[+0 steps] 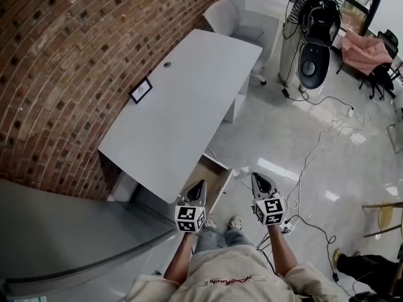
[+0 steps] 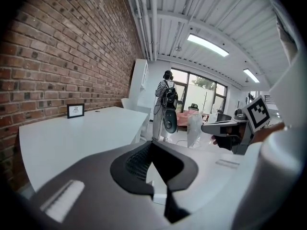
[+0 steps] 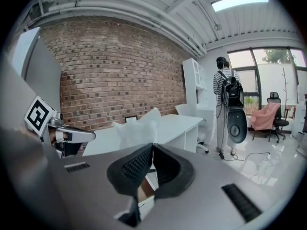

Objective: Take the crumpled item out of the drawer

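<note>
- Just off the near end of the white desk (image 1: 182,106), the right gripper (image 3: 152,145) has its jaws pinched on the crumpled clear plastic item (image 3: 139,123), held in the air beside the drawer (image 1: 211,178).
- Left gripper (image 2: 152,143): jaws pressed together, empty, over the drawer's front.
- The drawer stands pulled out from under the desk.
</note>
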{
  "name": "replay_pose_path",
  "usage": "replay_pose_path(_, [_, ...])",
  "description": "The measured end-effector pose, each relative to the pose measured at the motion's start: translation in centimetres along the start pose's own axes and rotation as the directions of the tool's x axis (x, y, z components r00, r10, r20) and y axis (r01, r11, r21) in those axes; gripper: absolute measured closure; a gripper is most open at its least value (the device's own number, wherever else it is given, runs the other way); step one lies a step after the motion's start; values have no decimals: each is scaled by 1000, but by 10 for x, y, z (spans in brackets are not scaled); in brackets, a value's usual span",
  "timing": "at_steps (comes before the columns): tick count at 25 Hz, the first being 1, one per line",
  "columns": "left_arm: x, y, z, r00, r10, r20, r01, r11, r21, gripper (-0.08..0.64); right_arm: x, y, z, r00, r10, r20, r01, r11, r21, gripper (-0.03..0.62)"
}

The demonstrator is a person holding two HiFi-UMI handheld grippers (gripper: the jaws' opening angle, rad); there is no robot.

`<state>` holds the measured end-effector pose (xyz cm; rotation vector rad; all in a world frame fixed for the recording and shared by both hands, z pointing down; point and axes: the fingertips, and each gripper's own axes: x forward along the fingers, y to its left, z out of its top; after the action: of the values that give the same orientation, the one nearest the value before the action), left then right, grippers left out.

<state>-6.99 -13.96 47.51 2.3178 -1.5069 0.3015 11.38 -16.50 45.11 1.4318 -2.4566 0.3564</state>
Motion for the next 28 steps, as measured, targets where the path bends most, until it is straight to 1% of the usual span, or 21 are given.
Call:
replay_pose_path(4, [-6, 4, 26, 999, 17, 37, -17, 1000, 6, 551, -6, -10, 22, 999, -20, 29, 20, 1000, -1, 578])
replay_pose_path(9, [-15, 7, 53, 997, 32, 71, -34, 999, 24, 551, -13, -12, 50, 997, -19, 72, 19, 1000, -5, 578])
replay_pose_path(15, [-29, 13, 67, 993, 56, 101, -59, 998, 22, 551, -26, -9, 64, 995, -29, 96, 31, 999, -12, 578])
replay_pose_path(20, [-36, 29, 86, 988, 78, 134, -82, 996, 21, 551, -25, -4, 73, 993, -37, 108, 39, 999, -17, 578])
replay_pose_path(28, [-35, 34, 108, 982, 74, 171, -82, 996, 36, 551, -26, -7, 85, 990, -55, 129, 58, 998, -18, 578])
